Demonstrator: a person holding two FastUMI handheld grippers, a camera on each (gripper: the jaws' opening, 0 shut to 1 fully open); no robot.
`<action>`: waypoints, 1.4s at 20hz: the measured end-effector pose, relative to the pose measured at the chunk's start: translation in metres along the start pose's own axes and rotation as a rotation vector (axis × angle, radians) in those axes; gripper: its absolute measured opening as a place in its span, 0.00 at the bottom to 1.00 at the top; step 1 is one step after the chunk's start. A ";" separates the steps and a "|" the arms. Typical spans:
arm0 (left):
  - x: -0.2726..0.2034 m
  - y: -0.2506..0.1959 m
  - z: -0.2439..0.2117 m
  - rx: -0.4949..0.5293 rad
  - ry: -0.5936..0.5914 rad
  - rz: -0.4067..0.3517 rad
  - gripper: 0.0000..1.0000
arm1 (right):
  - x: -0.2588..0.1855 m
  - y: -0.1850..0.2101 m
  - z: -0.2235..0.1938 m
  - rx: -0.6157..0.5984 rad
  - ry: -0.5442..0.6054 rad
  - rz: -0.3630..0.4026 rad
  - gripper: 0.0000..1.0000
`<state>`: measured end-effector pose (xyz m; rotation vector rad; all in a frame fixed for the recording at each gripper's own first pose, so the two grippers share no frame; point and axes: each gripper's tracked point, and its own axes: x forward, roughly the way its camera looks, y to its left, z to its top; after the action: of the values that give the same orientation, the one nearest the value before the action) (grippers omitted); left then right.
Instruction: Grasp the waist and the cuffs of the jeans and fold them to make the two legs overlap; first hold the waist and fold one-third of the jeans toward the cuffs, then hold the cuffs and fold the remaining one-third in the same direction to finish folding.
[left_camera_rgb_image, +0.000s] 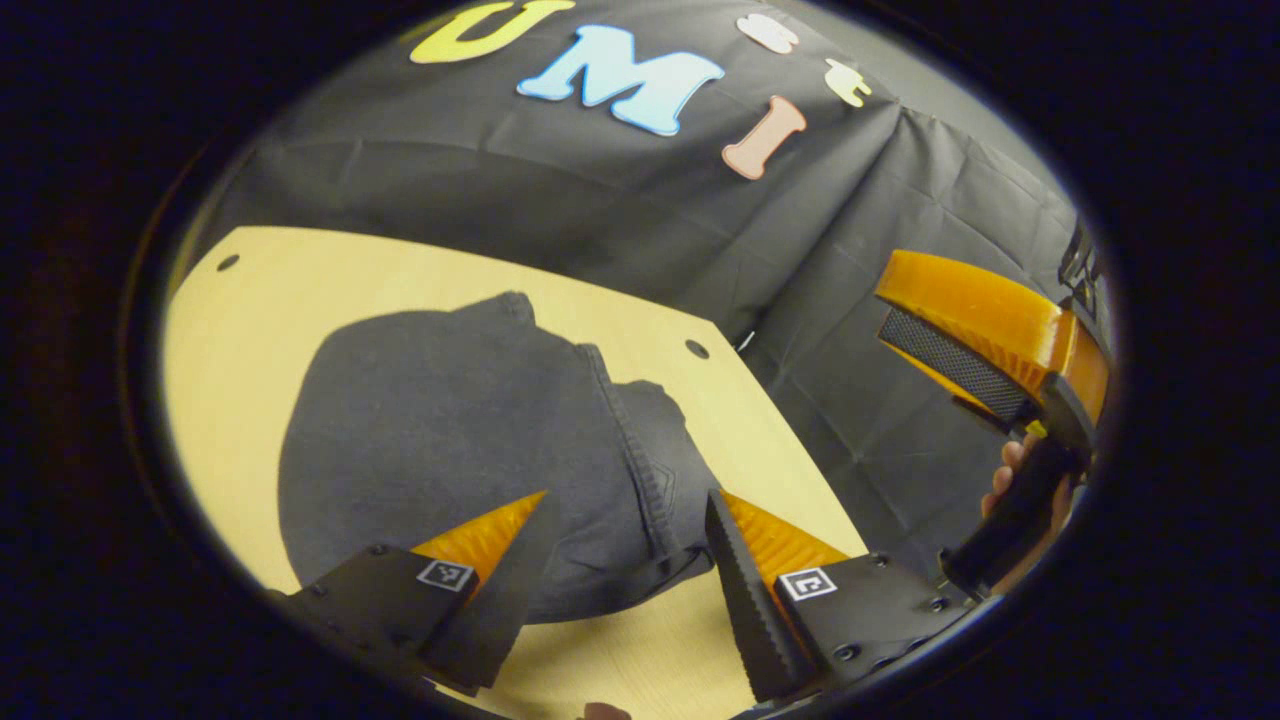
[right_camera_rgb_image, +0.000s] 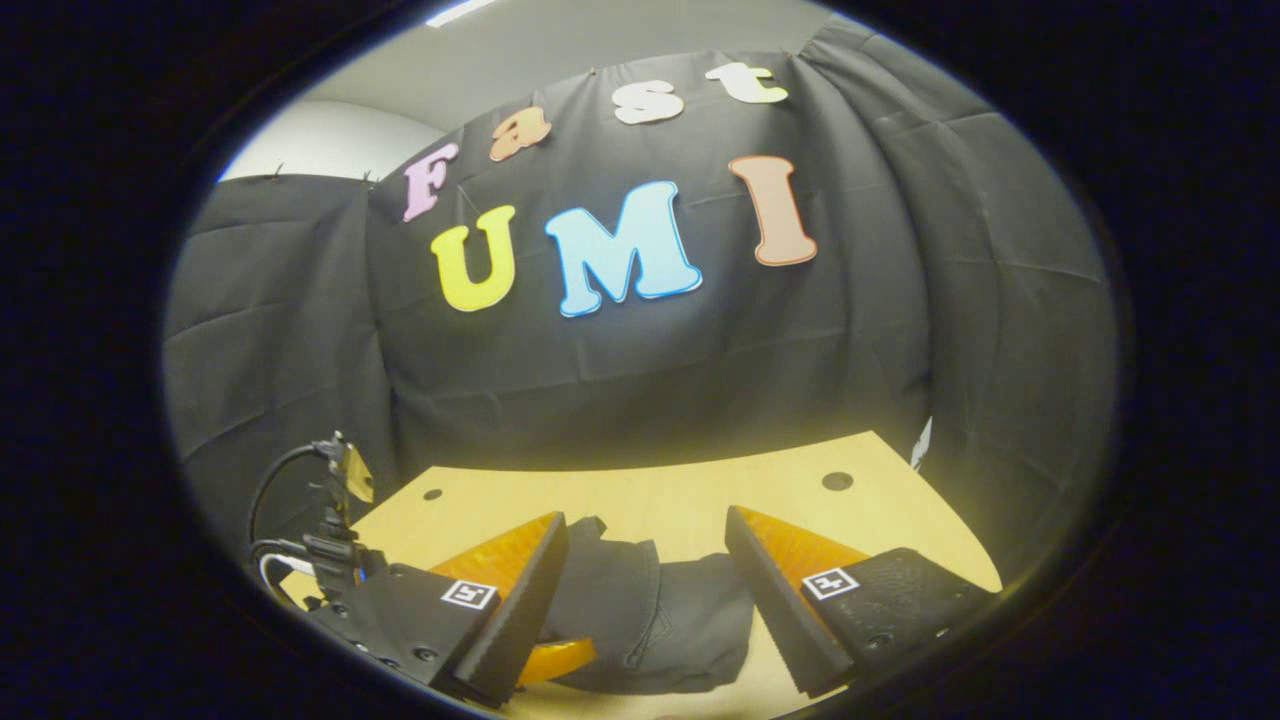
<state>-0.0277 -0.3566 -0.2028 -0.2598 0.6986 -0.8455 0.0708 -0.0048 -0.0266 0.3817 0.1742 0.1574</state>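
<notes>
Jeans (left_camera_rgb_image: 470, 440) bunched in a dark heap on the table (left_camera_rgb_image: 250, 330).
My left gripper (left_camera_rgb_image: 625, 545) and right gripper (right_camera_rgb_image: 645, 565) both hover above them, jaws spread, holding nothing.

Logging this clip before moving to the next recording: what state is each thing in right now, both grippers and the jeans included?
jeans: lying in a folded, compact bundle on the table, held by neither gripper.
left gripper: open, fingers spread above the near edge of the jeans.
right gripper: open, held up off the table, clear of the jeans.
table: bare wood around the jeans.
</notes>
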 end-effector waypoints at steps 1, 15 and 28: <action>-0.010 0.000 0.011 0.020 -0.042 0.032 0.95 | -0.003 -0.002 0.002 -0.007 -0.005 -0.002 0.95; -0.165 0.038 0.149 0.245 -0.520 0.440 0.99 | -0.063 -0.015 0.014 -0.184 -0.148 -0.162 0.95; -0.173 0.053 0.152 0.200 -0.577 0.394 0.96 | -0.086 -0.018 0.029 -0.181 -0.198 -0.264 0.94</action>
<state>0.0244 -0.1994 -0.0340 -0.1651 0.1120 -0.4226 -0.0048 -0.0478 0.0048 0.1894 0.0133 -0.1244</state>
